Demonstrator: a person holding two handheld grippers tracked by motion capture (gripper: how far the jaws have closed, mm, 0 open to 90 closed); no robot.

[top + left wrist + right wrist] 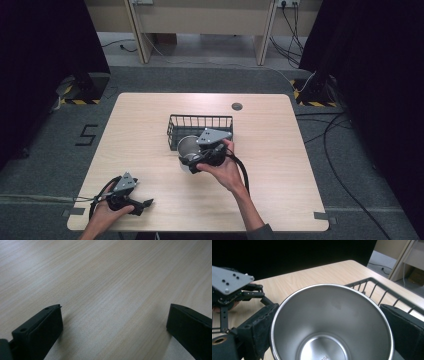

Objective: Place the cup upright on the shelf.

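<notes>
The right tool (192, 161) pinched the steel cup (332, 322) upright beside the wire basket (200, 124). Keeping it level (rim up) seemed wise; the left tool (142, 204) rested spread on the bench (280, 165).

From the high view we look forward and down over the whole table (150, 130) and the floor beyond. The left gripper view sits low and close over bare tabletop (105, 285). The right gripper view peers at close range into a steel cup (332, 325), sharing the wire basket (387, 293) and the left gripper (237, 293) with the high view.
</notes>
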